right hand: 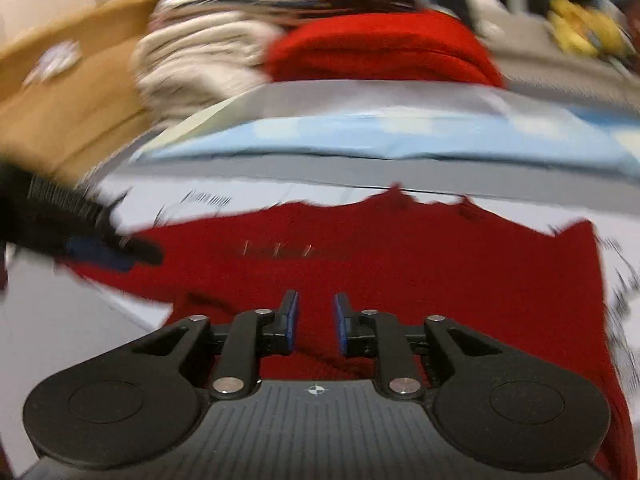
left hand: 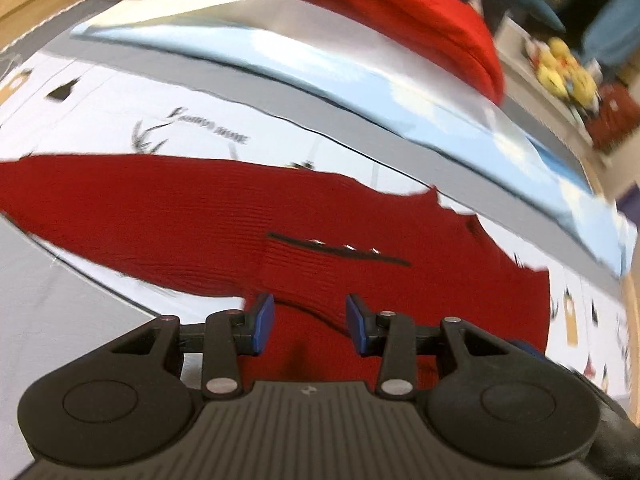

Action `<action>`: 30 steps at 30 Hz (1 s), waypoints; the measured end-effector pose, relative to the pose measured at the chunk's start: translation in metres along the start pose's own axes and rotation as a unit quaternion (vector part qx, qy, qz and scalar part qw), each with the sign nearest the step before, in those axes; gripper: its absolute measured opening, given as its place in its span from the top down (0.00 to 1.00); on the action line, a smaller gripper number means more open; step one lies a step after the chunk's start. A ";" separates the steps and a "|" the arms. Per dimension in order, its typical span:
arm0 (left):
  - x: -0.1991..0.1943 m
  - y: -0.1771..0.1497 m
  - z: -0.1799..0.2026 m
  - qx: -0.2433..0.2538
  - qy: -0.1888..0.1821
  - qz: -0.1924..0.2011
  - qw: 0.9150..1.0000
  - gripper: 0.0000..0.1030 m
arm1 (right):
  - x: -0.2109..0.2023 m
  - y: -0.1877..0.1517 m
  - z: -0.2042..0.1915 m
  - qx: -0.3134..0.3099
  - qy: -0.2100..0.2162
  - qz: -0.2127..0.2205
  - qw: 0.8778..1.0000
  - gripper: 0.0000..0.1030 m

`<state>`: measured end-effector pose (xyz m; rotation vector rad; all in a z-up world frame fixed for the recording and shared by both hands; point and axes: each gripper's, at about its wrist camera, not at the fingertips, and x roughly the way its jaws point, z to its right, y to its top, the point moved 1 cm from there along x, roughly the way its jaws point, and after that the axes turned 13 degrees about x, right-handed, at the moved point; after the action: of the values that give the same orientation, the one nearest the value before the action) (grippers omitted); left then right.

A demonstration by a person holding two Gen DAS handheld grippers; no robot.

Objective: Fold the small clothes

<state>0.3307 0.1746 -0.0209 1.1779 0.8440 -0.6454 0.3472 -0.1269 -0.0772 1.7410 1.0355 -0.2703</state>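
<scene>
A dark red knit garment (left hand: 280, 224) with a short dark placket and small snaps lies spread flat on a white printed sheet (left hand: 120, 120). My left gripper (left hand: 310, 328) is open just above its near edge, blue pads apart, holding nothing. In the right wrist view the same garment (right hand: 440, 272) lies ahead, blurred. My right gripper (right hand: 314, 326) is open over its near part, with nothing between the pads. The left gripper (right hand: 96, 252) shows at the left of that view, over the garment's left end.
A folded bright red garment (left hand: 420, 20) and a pile of cream clothes (right hand: 200, 60) sit at the back. A light blue sheet (left hand: 320, 68) lies behind the printed one. A cardboard box (right hand: 72, 100) stands back left. Yellow toys (left hand: 564, 68) are at the right.
</scene>
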 end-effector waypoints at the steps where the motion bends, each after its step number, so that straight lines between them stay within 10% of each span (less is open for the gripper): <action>1: 0.001 0.002 -0.007 -0.012 0.001 -0.002 1.000 0.58 | -0.006 0.009 0.001 0.028 -0.010 0.000 1.000 0.75; 8: 0.010 0.002 -0.025 -0.051 0.009 -0.018 0.998 0.58 | -0.042 -0.001 0.072 0.201 -0.050 0.031 0.978 0.62; 14: 0.021 -0.003 -0.010 -0.032 0.013 -0.027 0.999 0.58 | -0.003 -0.025 0.161 0.360 -0.132 -0.004 0.924 0.62; 18: 0.030 -0.002 -0.003 -0.027 0.025 -0.031 0.999 0.58 | 0.010 -0.022 0.186 0.371 -0.134 0.001 0.919 0.63; 21: 0.037 -0.001 0.004 -0.022 0.027 -0.035 0.999 0.58 | 0.011 -0.023 0.200 0.412 -0.104 0.009 0.905 0.87; 27: 0.047 -0.002 0.016 -0.011 0.027 -0.042 0.999 0.58 | -0.013 -0.016 0.216 0.444 -0.130 0.109 0.880 0.89; 30: 0.051 -0.003 0.017 -0.009 0.028 -0.045 0.999 0.58 | -0.002 -0.022 0.227 0.464 -0.148 0.045 0.872 0.83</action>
<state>0.3598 0.1575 -0.0621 1.1504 0.9522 -0.6794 0.3949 -0.3200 -0.1882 2.4743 0.6046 -1.0781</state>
